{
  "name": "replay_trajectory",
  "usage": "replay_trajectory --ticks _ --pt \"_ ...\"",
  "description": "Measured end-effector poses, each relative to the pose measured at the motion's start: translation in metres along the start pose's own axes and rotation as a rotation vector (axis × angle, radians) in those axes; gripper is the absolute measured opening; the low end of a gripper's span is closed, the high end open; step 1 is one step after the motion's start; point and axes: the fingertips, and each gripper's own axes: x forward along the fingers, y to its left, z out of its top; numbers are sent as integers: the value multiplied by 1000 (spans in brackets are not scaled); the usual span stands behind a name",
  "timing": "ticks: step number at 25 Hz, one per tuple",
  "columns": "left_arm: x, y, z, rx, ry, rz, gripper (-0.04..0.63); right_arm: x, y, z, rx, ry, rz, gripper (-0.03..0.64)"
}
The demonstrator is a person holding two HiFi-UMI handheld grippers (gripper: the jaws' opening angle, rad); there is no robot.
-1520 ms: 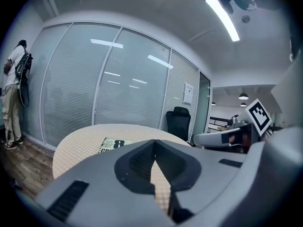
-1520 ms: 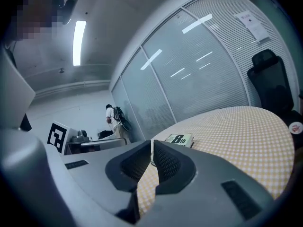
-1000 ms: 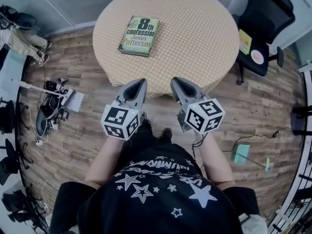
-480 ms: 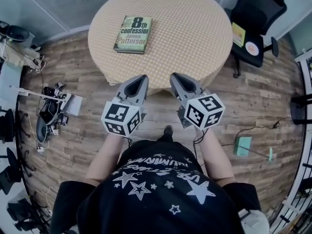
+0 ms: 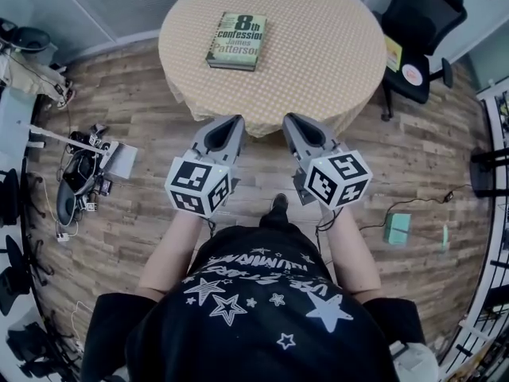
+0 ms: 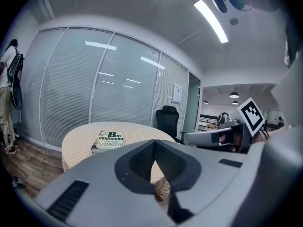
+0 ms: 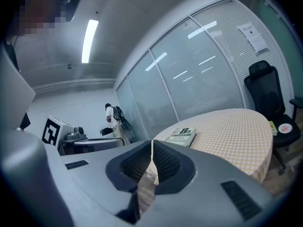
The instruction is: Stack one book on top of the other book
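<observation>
1. Book point(image 5: 237, 40) is the one task thing I can see. It lies well ahead of both my pairs of jaws and touches neither.
2. Closest to me, my forearms reach out over the wooden floor point(image 5: 143, 157). Each one ends at a marker cube, the left cube point(image 5: 197, 185) and the right cube point(image 5: 338, 180).
3. My left gripper point(image 5: 231, 124) is clenched. Its jaws are pressed together with nothing between them, and its tips hang just short of the table's near edge.
4. My right gripper point(image 5: 293, 122) is clenched too and grasps nothing. It sits beside the left one, pointing the same way.
5. Just beyond the tips starts the round table point(image 5: 318, 46), which is covered in a yellow checked cloth.
6. On the table's far left part the book lies flat, cover up and alone, roughly straight ahead of my left jaws. In the left gripper view it sits point(image 6: 108, 141) above and left of the closed tips point(image 6: 154, 143). In the right gripper view it sits point(image 7: 182, 136) just right of the tips point(image 7: 151, 143).
7. Right of the table stands a black office chair point(image 5: 425, 22), with a flat yellow thing point(image 5: 394, 52) on its seat.
8. Farthest off is a glass wall point(image 6: 94, 93) with blinds, and a person point(image 7: 112, 116) stands near it.
</observation>
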Motion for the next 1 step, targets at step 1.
replay_trajectory --ticks 1 --pt "-9 2 -2 -2 0 -4 6 -1 9 -4 0 2 -1 34"
